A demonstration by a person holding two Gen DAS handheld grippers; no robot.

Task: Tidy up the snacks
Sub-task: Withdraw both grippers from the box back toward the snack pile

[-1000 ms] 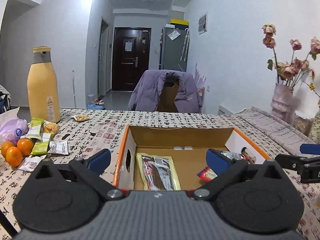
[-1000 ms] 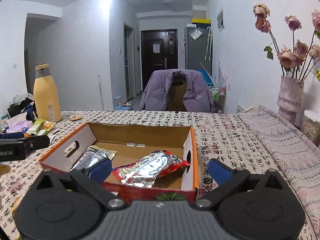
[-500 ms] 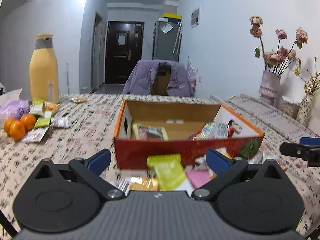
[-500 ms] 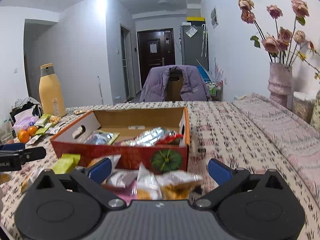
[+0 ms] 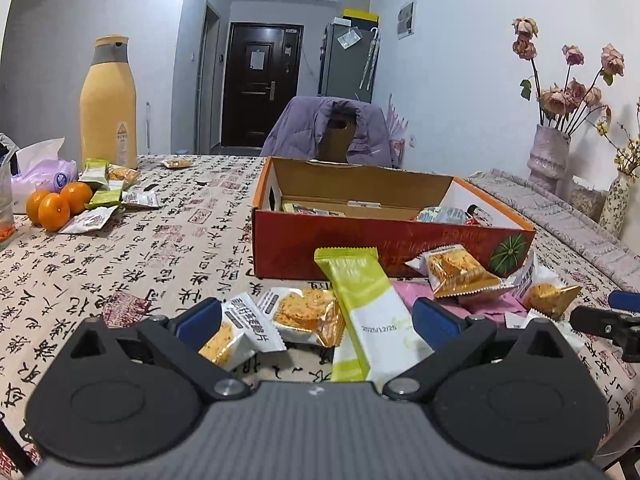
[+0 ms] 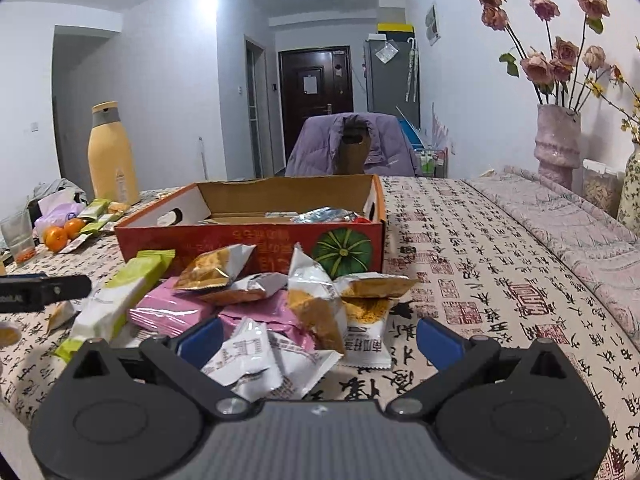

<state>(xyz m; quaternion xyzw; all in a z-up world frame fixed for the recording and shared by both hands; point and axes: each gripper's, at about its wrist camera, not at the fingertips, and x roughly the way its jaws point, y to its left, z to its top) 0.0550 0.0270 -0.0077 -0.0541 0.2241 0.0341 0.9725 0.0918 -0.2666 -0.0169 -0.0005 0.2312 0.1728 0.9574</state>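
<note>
A red cardboard box (image 5: 360, 240) (image 6: 256, 244) with an orange rim sits open on the table and holds a few snack packets. In front of it lies a heap of loose snacks: a green and white bar (image 5: 368, 312) (image 6: 120, 296), pink packets (image 6: 172, 308), and gold and white cracker packets (image 5: 308, 316) (image 6: 320, 304). My left gripper (image 5: 316, 322) hovers low over the heap's left part, open, with the green bar between its blue pads. My right gripper (image 6: 316, 338) is open over the heap's right part, holding nothing.
At the far left stand a tall yellow bottle (image 5: 107, 100), oranges (image 5: 56, 206), a tissue pack (image 5: 40, 172) and more small snack packets (image 5: 108, 196). A chair with a purple jacket (image 5: 332, 128) is behind the table. Vases with dried roses (image 6: 556, 140) stand at the right.
Both grippers have drawn back from above the box and dropped low toward the table's near side. The snack heap in front of the box is now right between their fingers.
</note>
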